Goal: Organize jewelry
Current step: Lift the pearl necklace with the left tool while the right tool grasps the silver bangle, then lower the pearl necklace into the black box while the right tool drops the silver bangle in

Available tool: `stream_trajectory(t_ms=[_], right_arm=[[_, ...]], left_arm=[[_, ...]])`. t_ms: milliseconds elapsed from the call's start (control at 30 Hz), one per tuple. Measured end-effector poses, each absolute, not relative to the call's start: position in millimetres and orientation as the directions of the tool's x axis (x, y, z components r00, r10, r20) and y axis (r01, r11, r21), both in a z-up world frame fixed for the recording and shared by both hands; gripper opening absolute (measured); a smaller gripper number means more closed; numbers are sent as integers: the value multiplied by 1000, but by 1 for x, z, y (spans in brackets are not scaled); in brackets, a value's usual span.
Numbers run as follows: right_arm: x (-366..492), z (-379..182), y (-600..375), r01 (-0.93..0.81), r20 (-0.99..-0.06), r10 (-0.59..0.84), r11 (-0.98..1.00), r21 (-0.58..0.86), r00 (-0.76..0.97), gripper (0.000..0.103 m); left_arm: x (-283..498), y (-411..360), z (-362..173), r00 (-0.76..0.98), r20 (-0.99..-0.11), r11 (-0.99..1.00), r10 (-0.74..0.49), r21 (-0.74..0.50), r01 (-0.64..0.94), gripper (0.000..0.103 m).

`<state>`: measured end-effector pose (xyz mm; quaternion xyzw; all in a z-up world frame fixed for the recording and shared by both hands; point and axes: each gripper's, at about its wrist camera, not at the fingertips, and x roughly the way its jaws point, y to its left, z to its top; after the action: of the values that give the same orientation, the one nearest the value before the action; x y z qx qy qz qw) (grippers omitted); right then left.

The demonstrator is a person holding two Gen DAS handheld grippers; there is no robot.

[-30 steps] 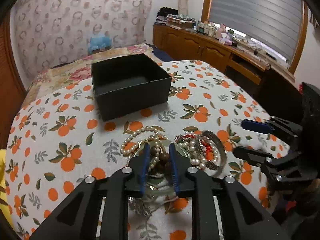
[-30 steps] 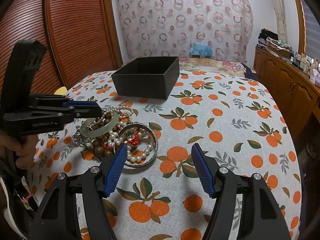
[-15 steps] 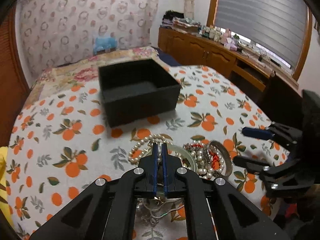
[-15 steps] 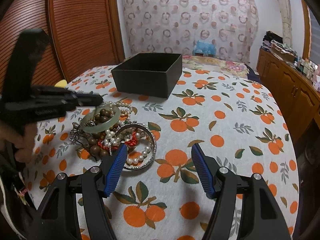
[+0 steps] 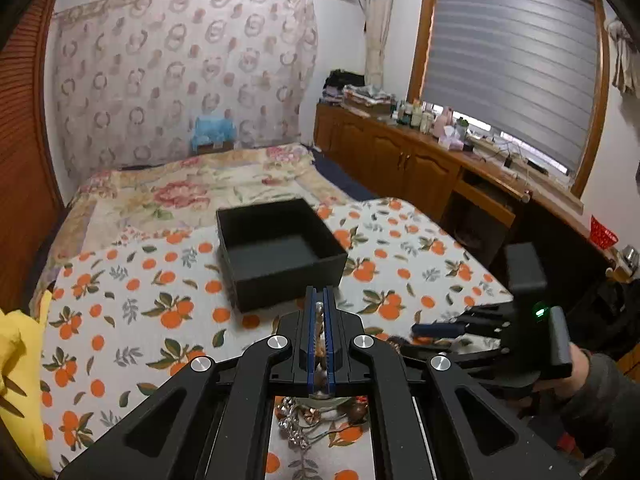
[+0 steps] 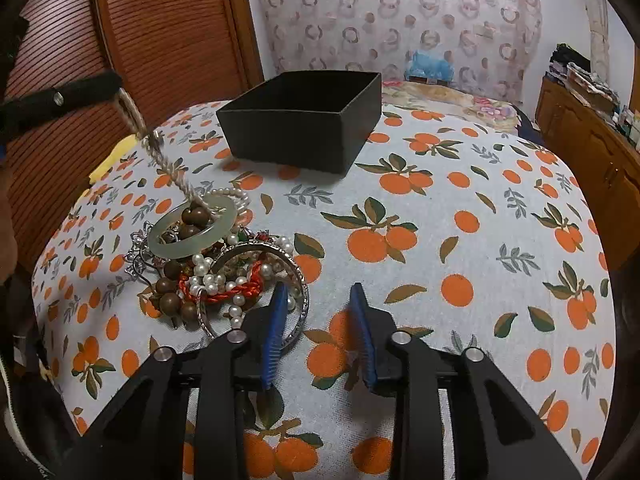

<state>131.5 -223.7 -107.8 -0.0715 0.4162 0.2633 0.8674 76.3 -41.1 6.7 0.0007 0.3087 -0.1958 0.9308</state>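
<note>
The jewelry pile (image 6: pixel 216 264) lies on the orange-print cloth (image 6: pixel 460 240), near the black box (image 6: pixel 304 120). The left gripper (image 5: pixel 319 320) is clenched on a twisted cord (image 6: pixel 160 152) leading to the jade bangle (image 6: pixel 192 228). The right gripper (image 6: pixel 318 332) is closing around the silver bangle (image 6: pixel 296 300), its pads not yet pressing.

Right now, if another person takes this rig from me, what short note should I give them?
Left gripper: shut on a braided cord, which runs taut down to the jade bangle in the jewelry pile.
Right gripper: closing around the silver bangle's near rim, no grip seen yet.
Black box: open, nothing visible inside, beyond the pile on the orange-print cloth.
Done: nothing boxed.
Left: every piece, likely the cord's first.
</note>
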Motion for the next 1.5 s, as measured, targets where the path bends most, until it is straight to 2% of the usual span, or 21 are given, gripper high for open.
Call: stream_trajectory(t_ms=[200,500,600,1000,1500], right_arm=[[136,-110,-225,-519,-769,401,848,107,498,13],[137,-111,-223,-527,-775,397,844,98,491,12],[137,-111,-223,-532,-771,402,841,98,493,6],[137,-85,-230,-519,-728,389,853,53,565,5],[193,-33,-204,-524,-665,384,852,-12,640,5]], left_arm=[[68,-42,31,759,-531,918,-378,-111,379,3],[61,-44,68,798,-469,918,-378,-82,387,3],[61,-42,79,811,-449,921,-374,-76,383,3],[71,-37,116,852,-396,934,-344,-47,355,3],[114,-36,122,861,-415,948,-296,-15,318,3]])
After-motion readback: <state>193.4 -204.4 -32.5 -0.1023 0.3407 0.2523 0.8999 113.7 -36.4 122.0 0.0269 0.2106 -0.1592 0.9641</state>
